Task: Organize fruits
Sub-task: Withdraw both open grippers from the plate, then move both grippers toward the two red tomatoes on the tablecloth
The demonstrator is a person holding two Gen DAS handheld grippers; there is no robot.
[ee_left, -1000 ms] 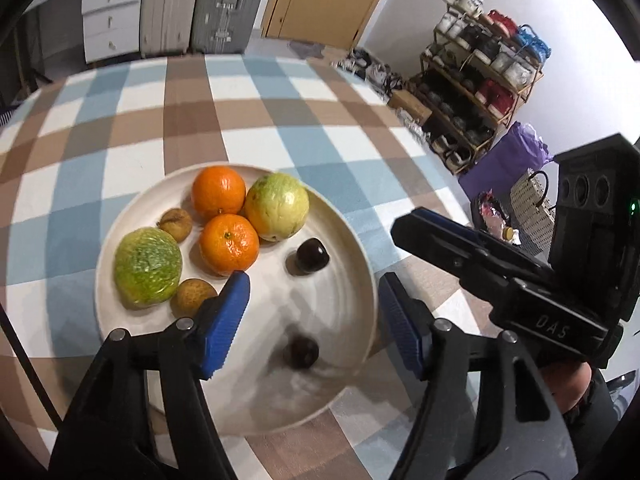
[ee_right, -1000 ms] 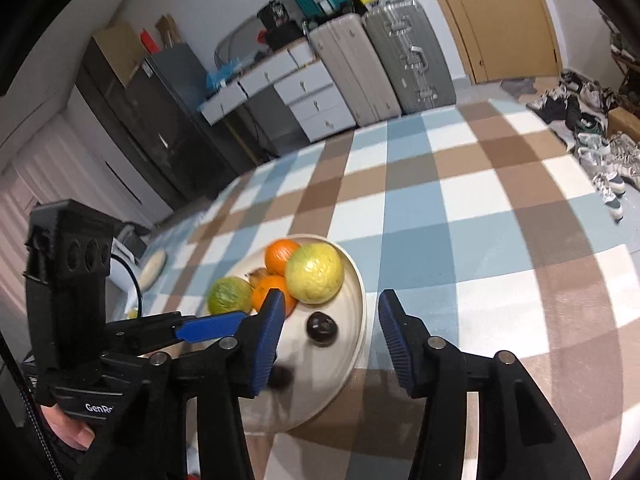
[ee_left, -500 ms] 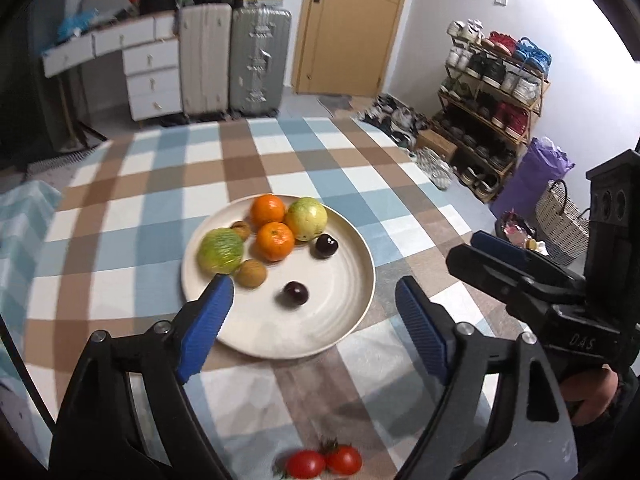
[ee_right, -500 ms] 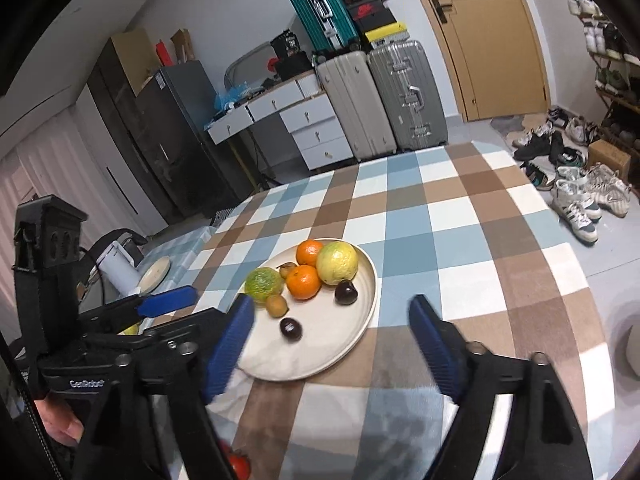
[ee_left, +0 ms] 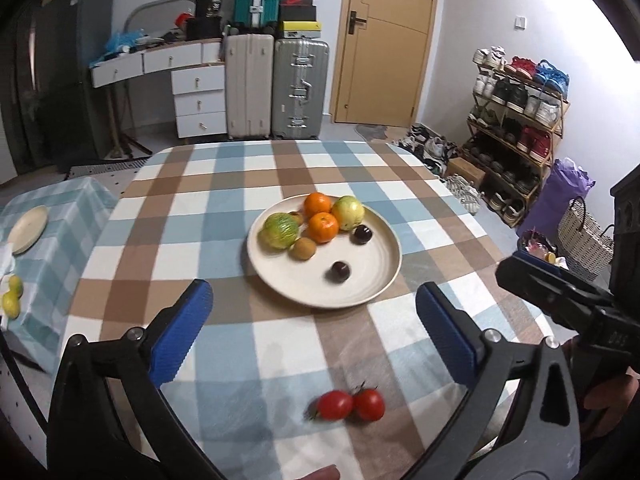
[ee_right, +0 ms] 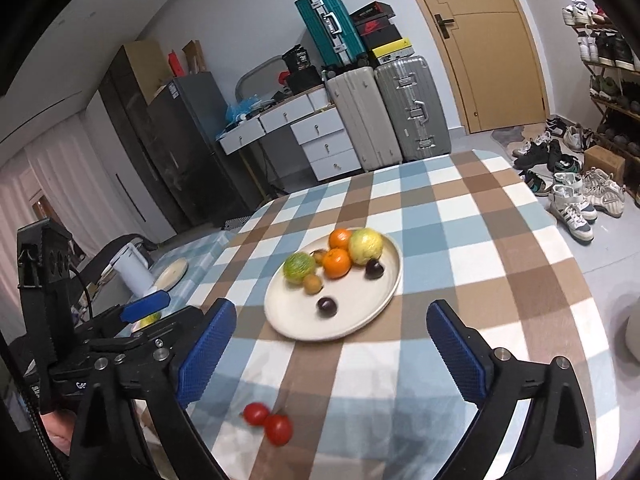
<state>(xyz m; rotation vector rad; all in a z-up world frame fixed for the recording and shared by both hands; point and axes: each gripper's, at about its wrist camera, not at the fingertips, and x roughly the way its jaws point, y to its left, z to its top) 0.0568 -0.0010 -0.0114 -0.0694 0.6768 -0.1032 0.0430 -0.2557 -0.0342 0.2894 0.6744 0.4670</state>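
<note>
A cream plate point(ee_left: 372, 296) point(ee_right: 360, 320) sits mid-table on the checked cloth. It holds two oranges point(ee_left: 322, 227), a yellow-green fruit point(ee_left: 349, 213), a green fruit point(ee_left: 280, 230), two small brown fruits and two dark plums point(ee_left: 340, 271). Two red tomatoes point(ee_left: 348, 405) point(ee_right: 267, 422) lie on the cloth near the front edge. My left gripper point(ee_left: 316, 330) is open and empty, above the cloth between plate and tomatoes. My right gripper point(ee_right: 334, 344) is open and empty, to the right of the left one.
A side table at the left carries a small plate point(ee_left: 28, 229) and yellow-green fruits point(ee_left: 11, 298). Suitcases point(ee_left: 300, 88), drawers and a door stand behind the table. A shoe rack point(ee_left: 516, 108) and a basket point(ee_left: 584, 240) stand at the right.
Both grippers have pulled back and up from the plate and opened wider. The tomatoes have come into view. A dark plum now lies on the plate's near part.
</note>
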